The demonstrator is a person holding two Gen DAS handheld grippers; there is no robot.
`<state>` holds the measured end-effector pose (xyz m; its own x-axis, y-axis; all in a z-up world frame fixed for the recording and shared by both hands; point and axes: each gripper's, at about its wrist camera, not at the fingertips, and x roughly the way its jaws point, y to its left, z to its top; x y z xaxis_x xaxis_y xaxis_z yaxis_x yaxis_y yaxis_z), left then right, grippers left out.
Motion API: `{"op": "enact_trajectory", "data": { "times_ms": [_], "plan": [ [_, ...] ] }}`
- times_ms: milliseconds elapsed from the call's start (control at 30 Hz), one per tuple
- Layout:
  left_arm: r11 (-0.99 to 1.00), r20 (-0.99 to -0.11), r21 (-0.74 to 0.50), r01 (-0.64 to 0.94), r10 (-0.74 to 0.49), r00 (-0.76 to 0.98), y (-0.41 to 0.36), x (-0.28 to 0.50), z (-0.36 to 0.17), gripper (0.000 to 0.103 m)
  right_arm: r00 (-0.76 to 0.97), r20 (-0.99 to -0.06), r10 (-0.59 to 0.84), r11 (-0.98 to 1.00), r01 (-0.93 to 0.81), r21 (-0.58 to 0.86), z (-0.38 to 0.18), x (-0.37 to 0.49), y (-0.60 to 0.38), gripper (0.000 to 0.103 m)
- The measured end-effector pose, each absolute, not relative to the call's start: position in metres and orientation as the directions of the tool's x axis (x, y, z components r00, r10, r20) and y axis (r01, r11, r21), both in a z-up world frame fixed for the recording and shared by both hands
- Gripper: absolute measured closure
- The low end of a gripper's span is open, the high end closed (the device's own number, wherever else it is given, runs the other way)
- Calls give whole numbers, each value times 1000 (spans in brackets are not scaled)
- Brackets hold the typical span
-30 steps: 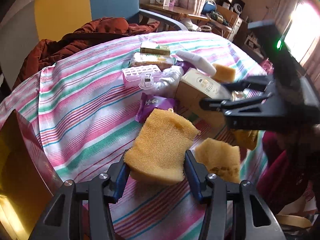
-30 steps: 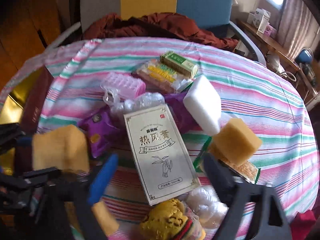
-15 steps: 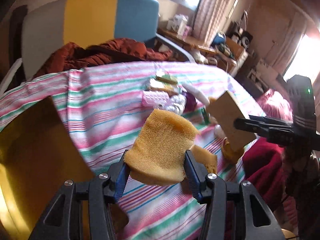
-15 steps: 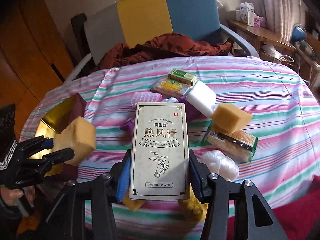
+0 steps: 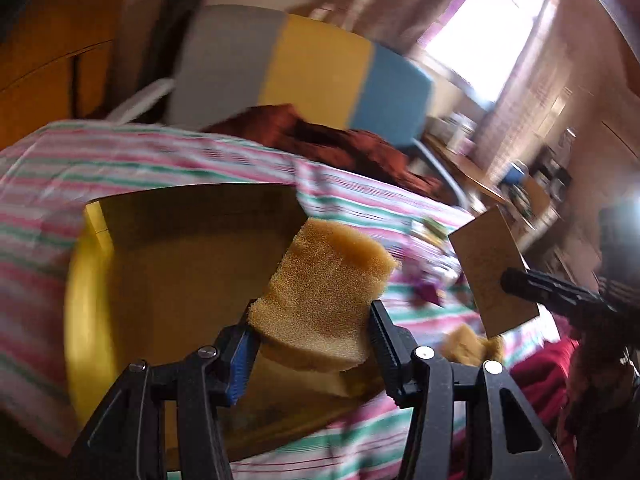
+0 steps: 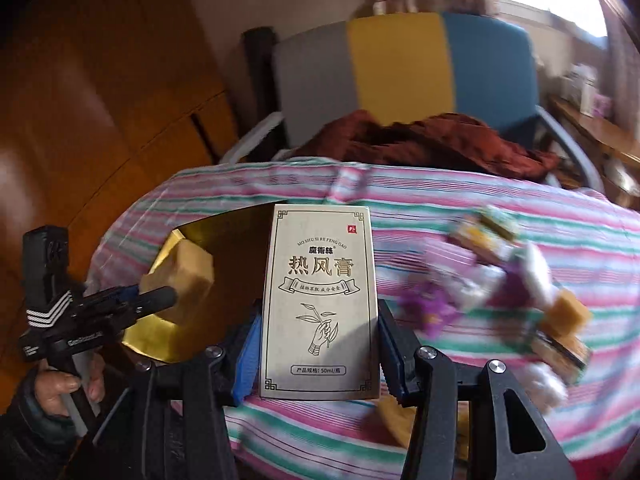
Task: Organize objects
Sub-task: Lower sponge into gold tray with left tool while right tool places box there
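Left gripper (image 5: 310, 346): pinching yellow sponge (image 5: 326, 292), now lifted over the gold box (image 5: 160, 280) instead of over the striped tablecloth (image 5: 120, 152).
Gold box: at left table edge, much larger in left wrist view than before.
Right gripper (image 6: 318, 354): clamped on cream carton (image 6: 320, 300), upright, raised off the table; earlier lying flat among the items.
Item pile (image 6: 492, 276): now far right, blurred.

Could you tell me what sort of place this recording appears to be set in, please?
Probably a lived-in room at home: a table under a striped cloth, a grey, yellow and blue chair with a rust-red garment on it, and a curtained window behind a cluttered side desk.
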<state>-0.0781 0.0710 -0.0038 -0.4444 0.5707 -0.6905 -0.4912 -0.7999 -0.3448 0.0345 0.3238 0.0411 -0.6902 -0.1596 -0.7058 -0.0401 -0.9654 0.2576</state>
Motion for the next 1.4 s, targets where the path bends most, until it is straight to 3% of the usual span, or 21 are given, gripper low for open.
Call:
{"op": "enact_trajectory", "data": {
  "times_ms": [300,333,367,400,467,600,767,900,1100,1400],
  "plan": [
    [-910,-714,-287,-299,412,-566,-2,-123,-7,46,-602,-730,-324,-934,79,349,17,-75,229,48],
    [-910,-717,-289,-298,411,-562,-5,-126,-8,43,-592,-732,-337,-929,85,359,13,-80,223,42],
    [-920,-723,-273,-282,389,-571,-9,-127,-11,40,-586,-736,-340,-928,81,364,9,-84,216,18],
    [-928,-728,-259,-270,371,-577,-9,-126,-12,32,-586,-738,-336,-929,74,364,4,-87,213,3],
    [-935,-736,-250,-250,351,-579,-12,-126,-19,23,-572,-740,-354,-923,84,376,-2,-81,208,3],
    [-937,-747,-261,-231,347,-567,-17,-123,-31,21,-562,-763,-320,-939,83,332,-11,-55,213,4],
    [-939,-771,-263,-219,341,-538,-11,-122,-41,19,-658,-702,-271,-936,9,353,-1,-9,264,2],
    [-938,-764,-258,-232,345,-546,0,-117,-39,19,-736,-673,-74,-923,-206,326,12,71,357,0],
    [-961,-730,-172,-218,273,-627,20,-108,-27,19,-699,-694,172,-902,-395,175,18,119,416,0],
    [-959,-749,-172,-227,277,-602,29,-105,-27,19,-663,-685,303,-767,-596,238,10,166,493,0]
  ]
}}
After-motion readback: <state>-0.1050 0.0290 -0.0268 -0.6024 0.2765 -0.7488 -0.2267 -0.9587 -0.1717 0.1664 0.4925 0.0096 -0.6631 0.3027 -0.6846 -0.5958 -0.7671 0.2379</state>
